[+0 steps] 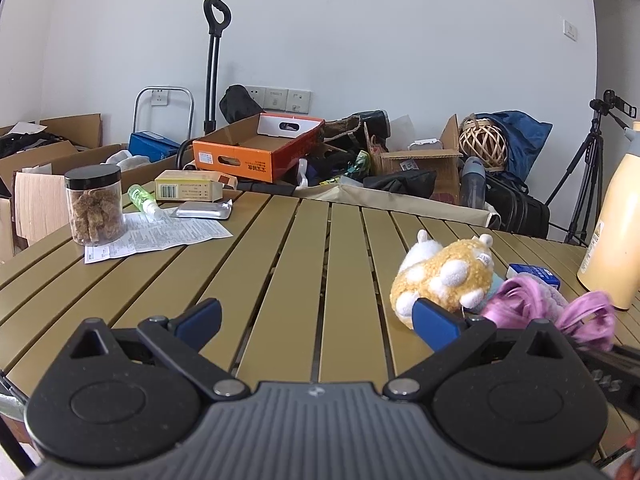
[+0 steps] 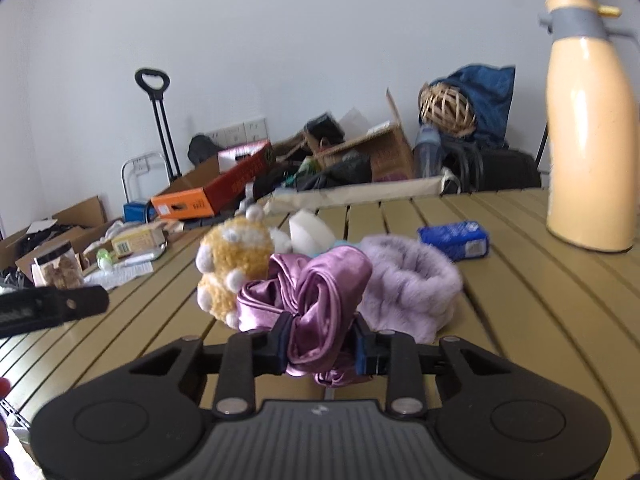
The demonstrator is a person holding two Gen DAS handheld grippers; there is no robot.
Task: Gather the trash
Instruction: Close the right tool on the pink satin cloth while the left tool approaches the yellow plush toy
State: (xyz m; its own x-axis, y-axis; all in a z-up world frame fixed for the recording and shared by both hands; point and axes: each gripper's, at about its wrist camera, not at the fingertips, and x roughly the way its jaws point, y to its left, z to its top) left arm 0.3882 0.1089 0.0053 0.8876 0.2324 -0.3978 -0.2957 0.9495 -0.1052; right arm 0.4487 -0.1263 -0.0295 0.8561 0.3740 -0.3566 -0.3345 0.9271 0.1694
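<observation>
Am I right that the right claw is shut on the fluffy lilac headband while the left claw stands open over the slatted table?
Not quite: the right claw is shut on the satin purple scrunchie, as the right wrist view shows; the fluffy lilac headband lies behind it. The left claw does stand open over the slatted table.

A: The scrunchie (image 2: 316, 300) looks like glossy satin cloth; the headband (image 2: 412, 280) at its 2 o'clock is matt and furry.

B: The plush (image 1: 444, 276) is nubbly fleece. The table (image 1: 280, 260) has smooth slats, and the flask (image 2: 588, 128) is shiny plastic.
</observation>
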